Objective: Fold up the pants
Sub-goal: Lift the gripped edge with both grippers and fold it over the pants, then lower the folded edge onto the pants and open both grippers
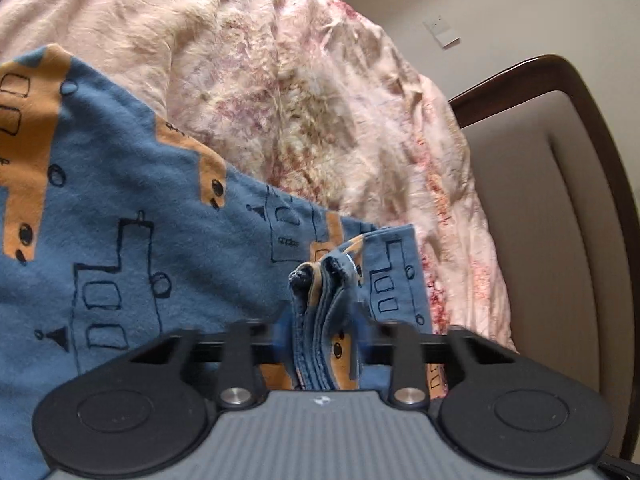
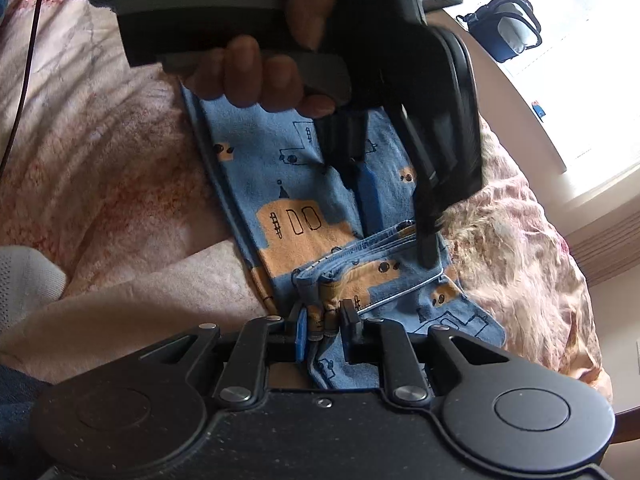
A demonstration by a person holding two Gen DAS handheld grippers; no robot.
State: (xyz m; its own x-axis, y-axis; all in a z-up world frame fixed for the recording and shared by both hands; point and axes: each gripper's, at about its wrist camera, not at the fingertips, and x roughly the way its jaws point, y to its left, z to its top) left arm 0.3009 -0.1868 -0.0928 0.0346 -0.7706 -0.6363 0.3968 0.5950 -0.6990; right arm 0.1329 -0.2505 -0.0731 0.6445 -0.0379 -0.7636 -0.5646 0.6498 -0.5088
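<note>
The pants (image 1: 132,216) are blue with orange and black line prints and lie on a pink quilt. My left gripper (image 1: 322,320) is shut on a bunched, layered edge of the pants, which stands up between its blue pads. In the right wrist view the pants (image 2: 304,216) stretch away in a long strip. My right gripper (image 2: 325,320) is shut on another gathered hem of the pants. The left gripper (image 2: 396,208) shows above in that view, held by a hand, its fingers down on the same folded cloth.
A rumpled pink floral quilt (image 1: 304,92) covers the bed. A padded headboard with a dark wooden frame (image 1: 568,184) stands at the right. A white pillow corner (image 2: 24,276) lies at the left. A bright window (image 2: 580,100) and a dark bag (image 2: 504,24) are beyond the bed.
</note>
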